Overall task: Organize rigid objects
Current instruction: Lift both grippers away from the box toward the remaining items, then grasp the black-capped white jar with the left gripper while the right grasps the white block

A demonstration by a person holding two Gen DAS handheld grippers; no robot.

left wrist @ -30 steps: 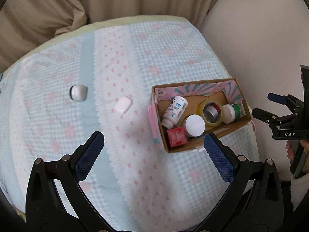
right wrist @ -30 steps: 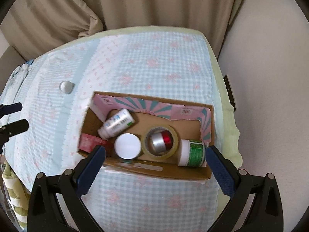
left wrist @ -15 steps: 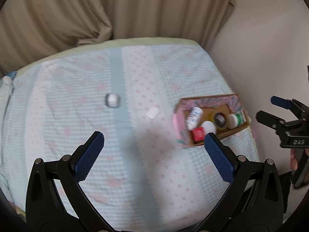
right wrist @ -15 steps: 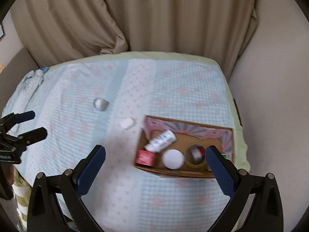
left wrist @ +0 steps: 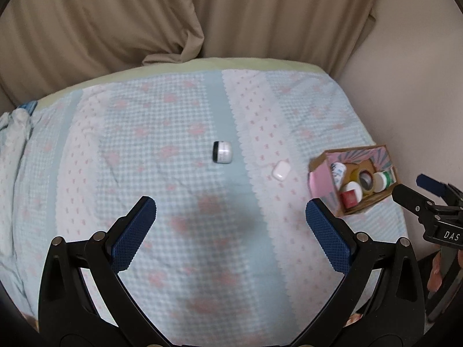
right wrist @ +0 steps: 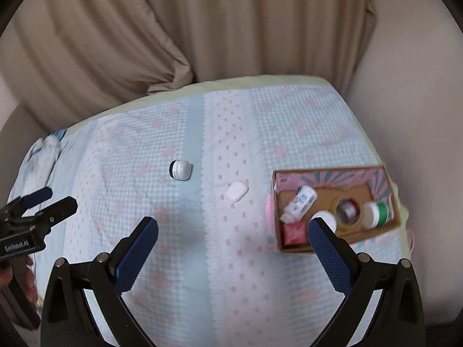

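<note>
A cardboard box (right wrist: 332,241) with pink flaps sits at the right of the bed (left wrist: 325,175). It holds a white bottle (right wrist: 301,201), a red box (right wrist: 293,231), a white lid (left wrist: 353,189), a tape roll (right wrist: 347,211) and a green-labelled jar (right wrist: 376,211). A small white jar (left wrist: 222,152) (right wrist: 180,169) lies on its side mid-bed. A white earbud case (left wrist: 280,170) (right wrist: 237,191) lies between jar and box. My left gripper (left wrist: 230,225) is open and empty, high above the bed. My right gripper (right wrist: 233,238) is open and empty, also high.
A blue and white patterned quilt (left wrist: 173,188) covers the bed. Beige curtains (left wrist: 202,14) hang behind. A beige wall (right wrist: 419,115) is at the right. A bundle of cloth (left wrist: 14,127) lies at the left edge of the bed.
Both grippers have pulled up and back from the box, so the whole bed shows. The objects have not moved.
</note>
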